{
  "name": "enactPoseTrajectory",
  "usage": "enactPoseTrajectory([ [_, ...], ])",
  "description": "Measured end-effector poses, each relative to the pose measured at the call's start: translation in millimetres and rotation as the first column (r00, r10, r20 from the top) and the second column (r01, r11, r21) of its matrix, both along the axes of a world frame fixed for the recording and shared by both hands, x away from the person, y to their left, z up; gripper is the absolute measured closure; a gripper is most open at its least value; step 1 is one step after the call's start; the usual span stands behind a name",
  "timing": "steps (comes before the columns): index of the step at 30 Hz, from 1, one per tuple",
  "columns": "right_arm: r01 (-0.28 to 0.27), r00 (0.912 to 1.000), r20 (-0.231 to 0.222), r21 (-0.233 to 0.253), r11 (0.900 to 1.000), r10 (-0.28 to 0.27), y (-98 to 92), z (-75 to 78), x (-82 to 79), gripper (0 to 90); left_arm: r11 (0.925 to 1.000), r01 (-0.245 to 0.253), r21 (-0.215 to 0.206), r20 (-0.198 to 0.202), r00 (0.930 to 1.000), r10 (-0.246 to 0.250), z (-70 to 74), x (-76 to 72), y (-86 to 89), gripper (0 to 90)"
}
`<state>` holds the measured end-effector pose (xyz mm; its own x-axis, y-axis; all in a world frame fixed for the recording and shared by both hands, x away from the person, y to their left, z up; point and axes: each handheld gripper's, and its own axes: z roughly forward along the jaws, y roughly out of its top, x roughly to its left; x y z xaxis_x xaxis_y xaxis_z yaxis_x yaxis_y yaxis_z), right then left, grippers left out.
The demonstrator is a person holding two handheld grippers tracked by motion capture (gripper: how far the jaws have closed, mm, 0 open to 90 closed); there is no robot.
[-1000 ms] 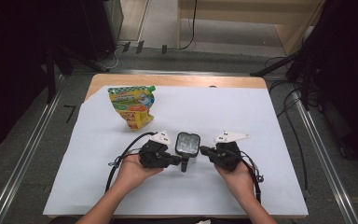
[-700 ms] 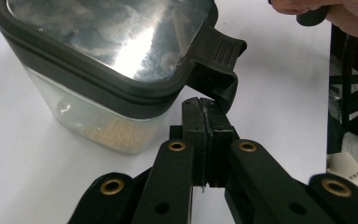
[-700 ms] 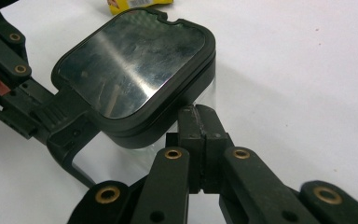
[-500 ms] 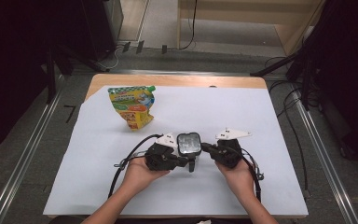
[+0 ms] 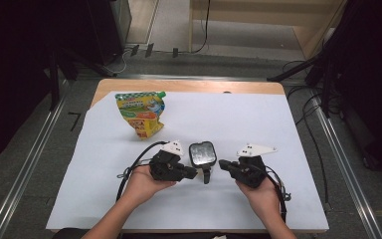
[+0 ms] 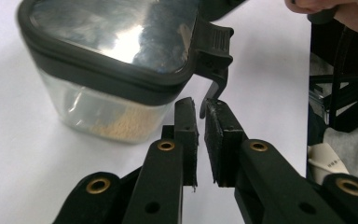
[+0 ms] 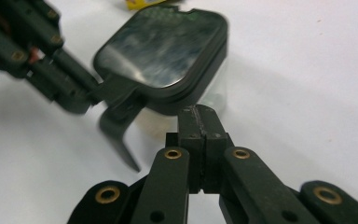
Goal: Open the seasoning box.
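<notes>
Both grippers have closed in since a second ago on the small clear plastic container with black clip-on lid (image 5: 202,154), near the table's front edge. Left gripper (image 6: 199,109), jaws a narrow slit apart, lines up on the lid's flipped-out latch (image 6: 213,56) to work it. Right gripper (image 7: 198,116), jaws pressed together, braces the container's side. Colourful snack pouch (image 5: 142,113) stands well apart, toward the back-left corner.

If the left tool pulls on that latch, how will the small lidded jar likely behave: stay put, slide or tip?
The jar looks light: only a shallow layer of grains lies at the bottom, so it may slide on the smooth white sheet. Its squat, wide shape makes tipping less likely. The latch looks like stiff plastic.
</notes>
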<state>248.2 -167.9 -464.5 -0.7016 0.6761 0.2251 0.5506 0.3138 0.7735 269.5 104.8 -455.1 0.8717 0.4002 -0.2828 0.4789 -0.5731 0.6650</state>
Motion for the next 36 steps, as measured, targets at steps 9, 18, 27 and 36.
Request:
enactPoseTrajectory([
  [9, -0.071, 0.9971, -0.03, -0.025, 0.997, 0.07, 8.5, -1.6, -17.5, 90.0, 0.9982, -0.06, -0.005, 0.025, 0.9979, 0.06, 5.9, 10.5, 21.7, 68.5],
  [18, -0.135, 0.9905, -0.032, -0.041, 0.99, 0.134, 28.9, -4.9, -27.3, 90.0, 0.9959, -0.09, -0.011, 0.017, 0.9958, 0.09, 4.6, 20.5, 33.0, 48.7],
  [27, -0.146, 0.9891, -0.025, -0.035, 0.989, 0.145, 44.8, -10.8, -28.1, 90.0, 0.9953, -0.096, -0.012, 0.018, 0.9952, 0.096, 1.5, 24.2, 35.5, 44.9],
  [36, -0.146, 0.9892, -0.022, -0.05, 0.988, 0.145, 61.1, -19.4, -26.4, 90.0, 0.9957, -0.091, -0.016, 0.026, 0.9955, 0.092, 0.6, 24.7, 35.7, 42.5],
])
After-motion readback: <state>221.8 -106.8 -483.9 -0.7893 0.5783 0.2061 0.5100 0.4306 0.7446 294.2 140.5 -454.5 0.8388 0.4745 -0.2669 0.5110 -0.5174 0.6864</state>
